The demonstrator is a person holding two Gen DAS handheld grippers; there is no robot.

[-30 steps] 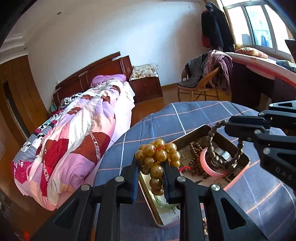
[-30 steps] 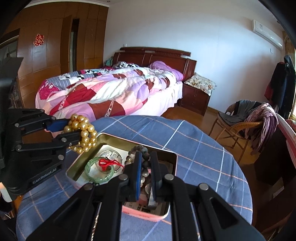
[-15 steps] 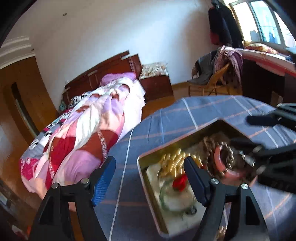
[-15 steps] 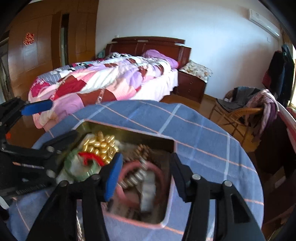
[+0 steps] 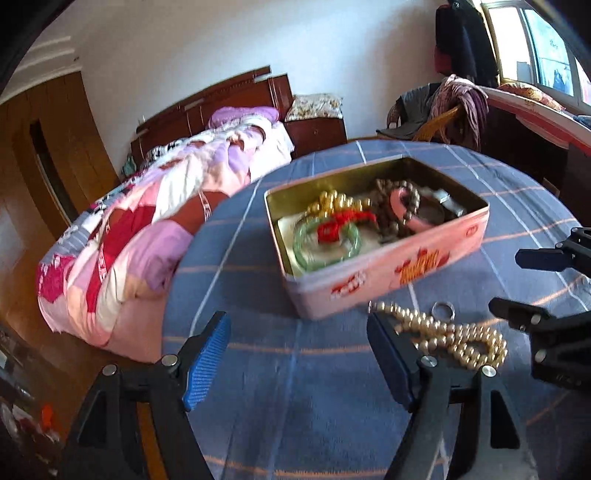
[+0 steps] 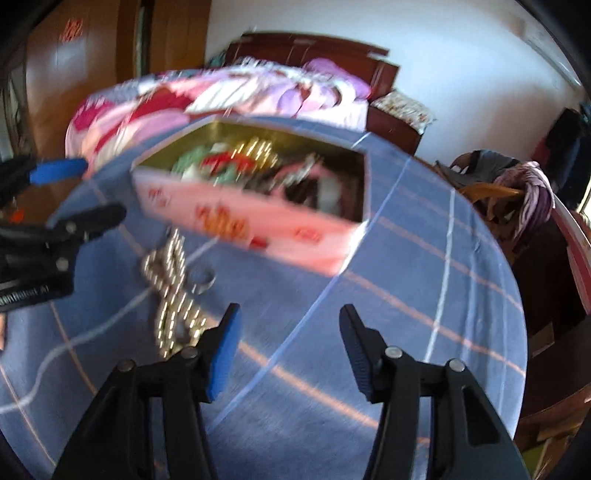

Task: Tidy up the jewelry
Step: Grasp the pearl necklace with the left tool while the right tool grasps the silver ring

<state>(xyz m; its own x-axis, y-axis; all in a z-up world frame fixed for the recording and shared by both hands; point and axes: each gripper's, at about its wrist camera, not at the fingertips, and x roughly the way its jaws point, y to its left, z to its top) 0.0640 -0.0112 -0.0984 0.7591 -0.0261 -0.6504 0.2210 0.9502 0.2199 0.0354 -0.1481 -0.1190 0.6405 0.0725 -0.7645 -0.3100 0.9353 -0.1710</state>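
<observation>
Bearing unreadable red lettering, pink tin [image 5: 369,267]

A line of white lettering is showing on the black body of the left gripper [image 6: 79,192], at the left edge of the right wrist view; it is too blurred to read with certainty. The pink tin [image 5: 388,266], standing on the checked tablecloth [image 5: 295,387], is carrying red and orange decoration on its side wall that may include characters, but they are smeared and unreadable. A red ornament is hanging on the wooden wardrobe door [image 6: 70,31], also illegible.
</observation>
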